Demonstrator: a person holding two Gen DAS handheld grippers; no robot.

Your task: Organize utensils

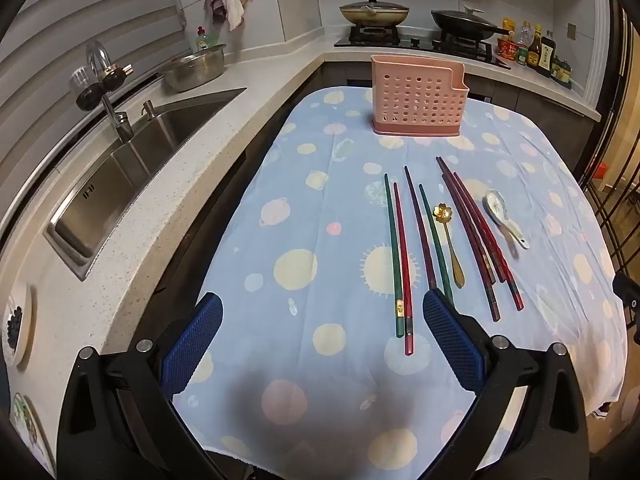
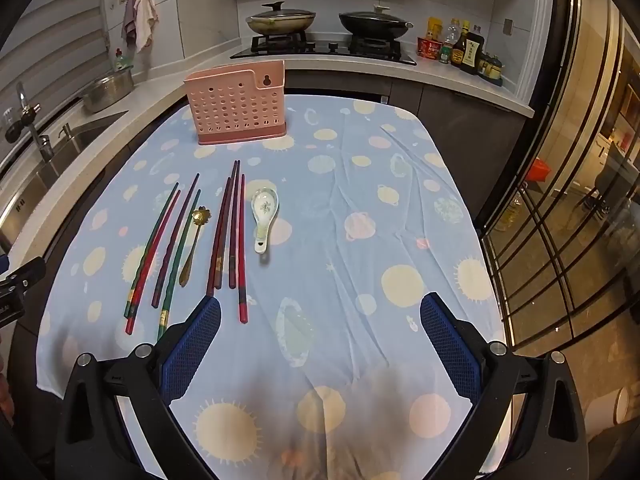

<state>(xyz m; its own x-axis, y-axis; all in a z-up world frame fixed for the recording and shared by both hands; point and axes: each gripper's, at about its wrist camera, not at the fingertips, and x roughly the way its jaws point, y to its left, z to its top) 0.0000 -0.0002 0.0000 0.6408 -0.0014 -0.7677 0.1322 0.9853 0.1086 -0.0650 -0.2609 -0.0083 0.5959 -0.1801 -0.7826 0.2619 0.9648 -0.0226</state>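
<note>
A pink perforated utensil holder (image 1: 418, 102) (image 2: 237, 107) stands upright at the far end of the table. Nearer lie several red and green chopsticks (image 1: 402, 256) (image 2: 230, 232), a gold flower-headed spoon (image 1: 450, 240) (image 2: 192, 240) and a white ceramic spoon (image 1: 504, 216) (image 2: 263, 216), all flat on the blue patterned cloth (image 1: 304, 208) (image 2: 360, 208). My left gripper (image 1: 322, 320) hovers open above the cloth, its right finger over the near ends of the chopsticks. My right gripper (image 2: 320, 320) is open too, its left finger by the chopsticks' near ends. Nothing is between either pair of fingers.
A steel sink (image 1: 132, 168) with a tap and a metal bowl (image 1: 194, 66) sits in the counter to the left. Two lidded pans (image 2: 280, 20) rest on the hob behind the table, with sauce bottles (image 2: 464, 46) beside them. A glass partition (image 2: 560, 200) runs along the right.
</note>
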